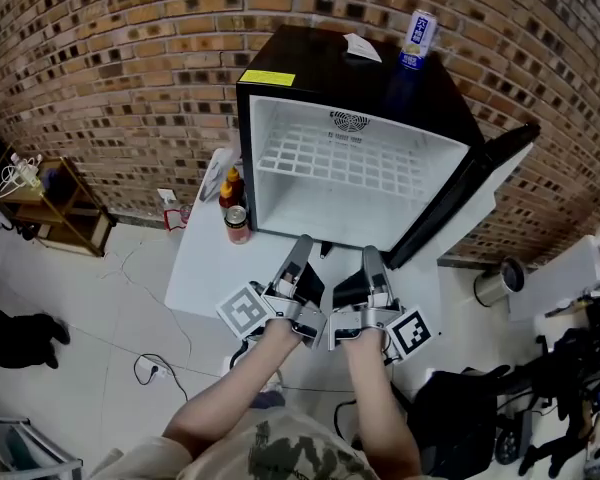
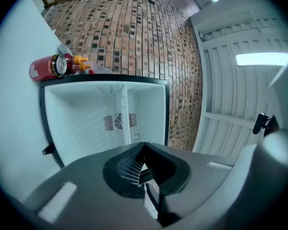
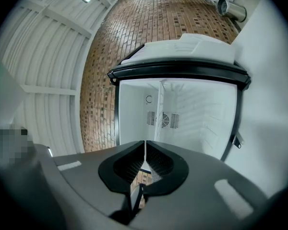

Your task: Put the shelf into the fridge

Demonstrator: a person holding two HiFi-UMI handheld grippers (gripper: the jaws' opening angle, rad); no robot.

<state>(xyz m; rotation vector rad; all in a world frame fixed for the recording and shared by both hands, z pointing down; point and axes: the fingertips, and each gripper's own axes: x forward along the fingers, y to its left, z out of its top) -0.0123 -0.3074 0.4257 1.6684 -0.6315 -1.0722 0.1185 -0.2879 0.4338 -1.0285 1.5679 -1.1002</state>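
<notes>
Straight ahead of both tongs, the shelf (image 1: 345, 163) sits level inside the open fridge (image 1: 310, 63). The left tongs (image 1: 302, 258) and right tongs (image 1: 370, 263) are closed and empty, side by side.

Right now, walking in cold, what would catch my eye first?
A small black fridge, door swung open, white inside, stands on a white table, a white wire shelf already lying in it. Before it the left gripper and right gripper hang side by side, jaws together. A blue-and-white can stands on the fridge's top.
</notes>
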